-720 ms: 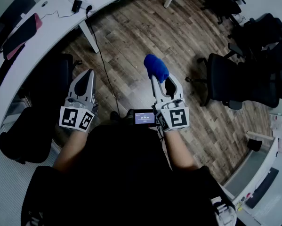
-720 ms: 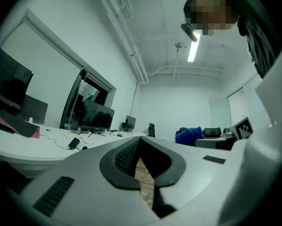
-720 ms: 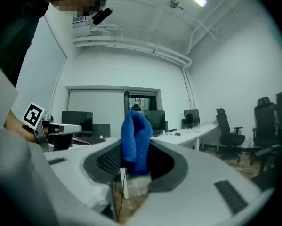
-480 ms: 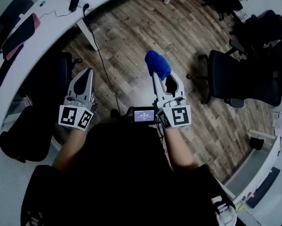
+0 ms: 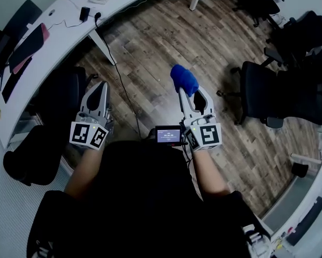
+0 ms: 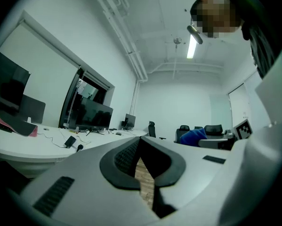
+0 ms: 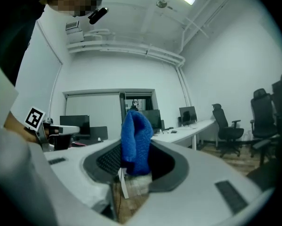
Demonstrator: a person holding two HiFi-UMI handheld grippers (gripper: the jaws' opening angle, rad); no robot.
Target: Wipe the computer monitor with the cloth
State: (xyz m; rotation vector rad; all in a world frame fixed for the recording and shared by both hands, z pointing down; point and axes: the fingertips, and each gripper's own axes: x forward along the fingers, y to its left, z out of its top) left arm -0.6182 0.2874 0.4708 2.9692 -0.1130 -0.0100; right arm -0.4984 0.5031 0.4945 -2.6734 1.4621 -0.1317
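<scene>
Two grippers are in your hands, both held over the wood floor (image 5: 155,31) off the curved edge of the white desk (image 5: 58,26). Your left gripper (image 5: 100,86) is the one nearer the desk. Its jaws are closed tip to tip with nothing between them, and only floor shows through the slit behind the tips in the left gripper view (image 6: 138,144). Your right gripper (image 5: 187,92) is farther from the desk, and its jaws are clamped on the blue cloth (image 5: 183,78). The cloth stands up out of the jaws as a bunched wad (image 7: 136,140), well apart from the desk. A dark monitor (image 6: 94,115) stands on the desk, untouched by the cloth. Cables and a small black box (image 5: 84,13) lie on the desk's near part. Black chairs (image 5: 279,90) stand across the floor from the desk.
</scene>
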